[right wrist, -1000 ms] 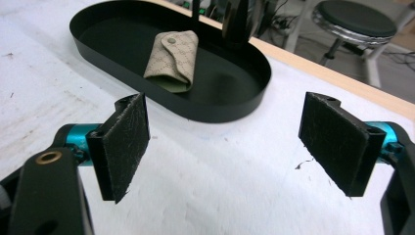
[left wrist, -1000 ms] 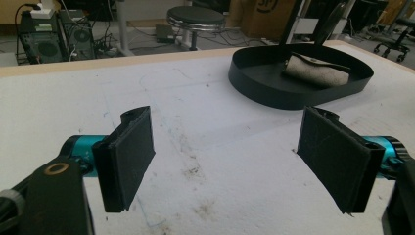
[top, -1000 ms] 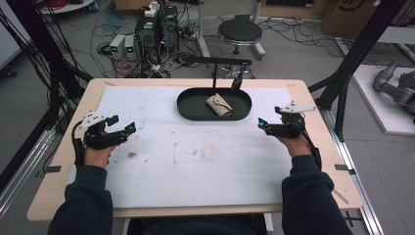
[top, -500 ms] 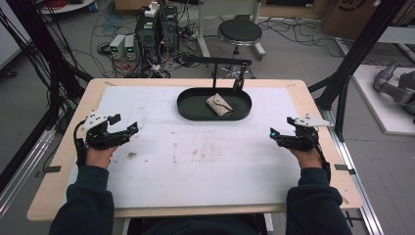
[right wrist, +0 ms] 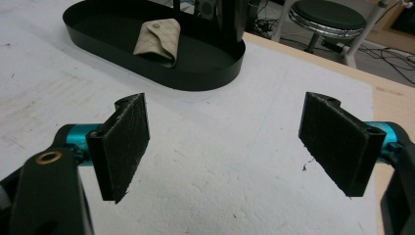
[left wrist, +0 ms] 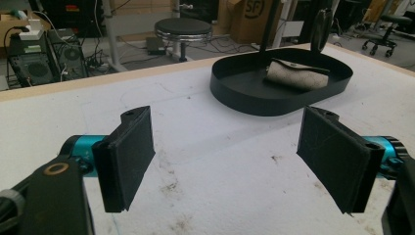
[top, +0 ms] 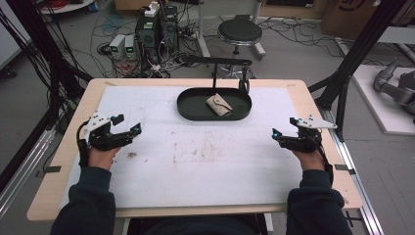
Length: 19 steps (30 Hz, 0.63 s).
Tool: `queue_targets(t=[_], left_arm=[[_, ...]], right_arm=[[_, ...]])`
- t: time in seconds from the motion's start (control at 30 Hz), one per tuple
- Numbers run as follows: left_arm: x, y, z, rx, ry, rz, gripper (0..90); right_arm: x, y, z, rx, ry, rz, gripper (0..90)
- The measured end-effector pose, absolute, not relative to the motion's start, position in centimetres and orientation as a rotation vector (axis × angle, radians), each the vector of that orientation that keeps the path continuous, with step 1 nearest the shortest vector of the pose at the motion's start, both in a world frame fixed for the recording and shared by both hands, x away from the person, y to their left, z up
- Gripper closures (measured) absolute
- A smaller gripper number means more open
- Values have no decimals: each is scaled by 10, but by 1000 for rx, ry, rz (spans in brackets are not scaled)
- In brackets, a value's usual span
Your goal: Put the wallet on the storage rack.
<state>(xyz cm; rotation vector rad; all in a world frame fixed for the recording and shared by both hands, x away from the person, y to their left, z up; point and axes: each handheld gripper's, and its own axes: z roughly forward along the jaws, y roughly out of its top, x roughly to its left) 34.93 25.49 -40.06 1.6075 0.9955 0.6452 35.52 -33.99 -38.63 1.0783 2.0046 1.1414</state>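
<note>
Apparently done: the folded beige fabric pouch (top: 219, 105) lay in the oval black metal tray (top: 188, 110), left gripper (top: 128, 125) and right gripper (top: 284, 132) both wide open, empty, well apart from it.

Wearing dark navy sleeves (top: 83, 205), gripping black grippers with teal-blue fittings, textured black pads (left wrist: 128, 156), grey three-cornered plates and trailing black cables.

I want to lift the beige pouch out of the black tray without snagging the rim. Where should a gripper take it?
Probably from above: the tray wall blocks a low sideways approach. The pouch lies flat and folded mid-tray, so close the jaws across its narrower width near the middle. The right gripper is open.
</note>
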Motion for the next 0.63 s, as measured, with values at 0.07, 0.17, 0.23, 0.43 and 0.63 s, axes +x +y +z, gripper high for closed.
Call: queue_targets(t=[0.07,0.17,0.23,0.43,0.63], left_arm=[[349,255,-401,1608,996,645,211],[349,255,-400,1607,990,645,211],[349,255,-400,1605,989,645,211],[349,255,-400,1603,988,644,212],[349,255,-400,1604,990,644,212]], right_arm=[[356,-340,-387,1080,2009,1139,195],[355,-339,-387,1079,2014,1139,195],[355,-339,-387,1073,2014,1137,195],[355,-338,-387,1061,2013,1108,195],[355,-338,-387,1051,2018,1096,195]])
